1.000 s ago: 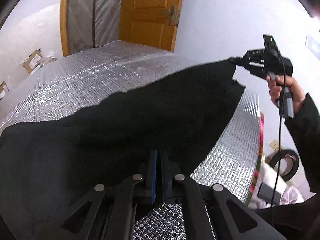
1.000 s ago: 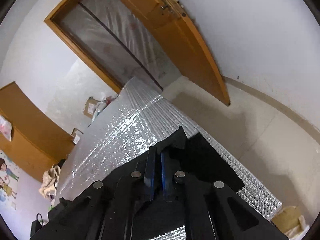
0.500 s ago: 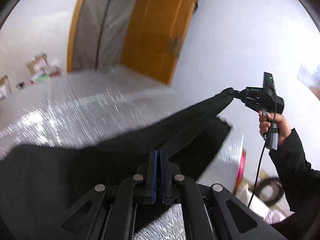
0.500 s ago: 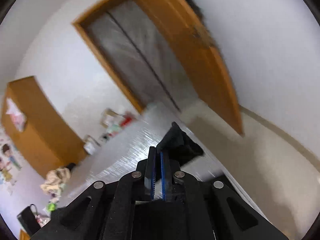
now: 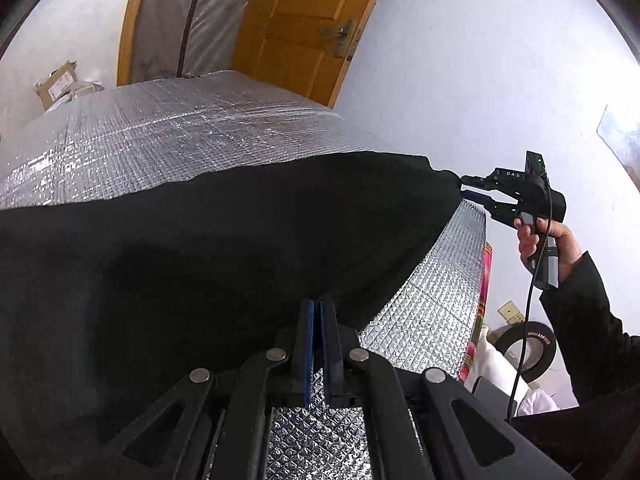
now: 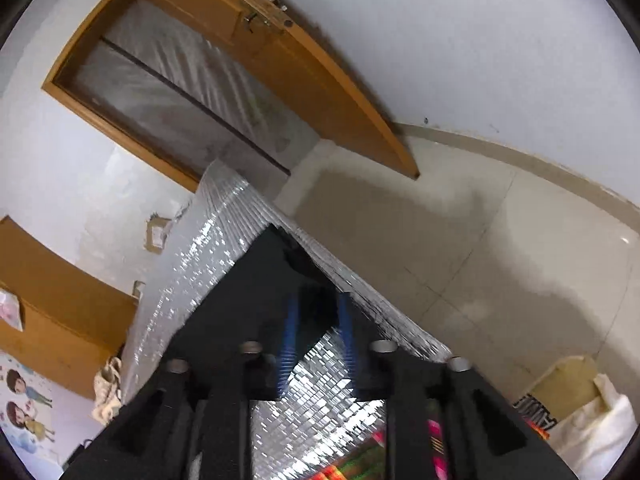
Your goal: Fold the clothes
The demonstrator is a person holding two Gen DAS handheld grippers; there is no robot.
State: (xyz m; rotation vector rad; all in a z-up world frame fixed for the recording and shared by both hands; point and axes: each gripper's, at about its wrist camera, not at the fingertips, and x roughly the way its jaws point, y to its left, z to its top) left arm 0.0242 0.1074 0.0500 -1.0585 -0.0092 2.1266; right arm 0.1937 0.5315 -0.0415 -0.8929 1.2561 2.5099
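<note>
A black garment (image 5: 224, 256) lies spread over the silver foil-covered table (image 5: 168, 140) as the right gripper (image 5: 464, 187), clamped on a far corner a second ago, parts its blue-padded fingers (image 6: 289, 332), the cloth just ahead of their tips and no longer pinched. The left gripper (image 5: 318, 308) stays pressed narrow on the near edge. The release suggests this side is laid down, ready for the next fold.

quantities: one black garment (image 5: 224, 248); one foil-covered tabletop (image 5: 168, 132); two claws, left claw (image 5: 318, 320) and right claw (image 5: 466, 186); one wooden door (image 5: 296, 28); one tape roll (image 5: 530, 350); one cardboard box (image 5: 58, 82).
</note>
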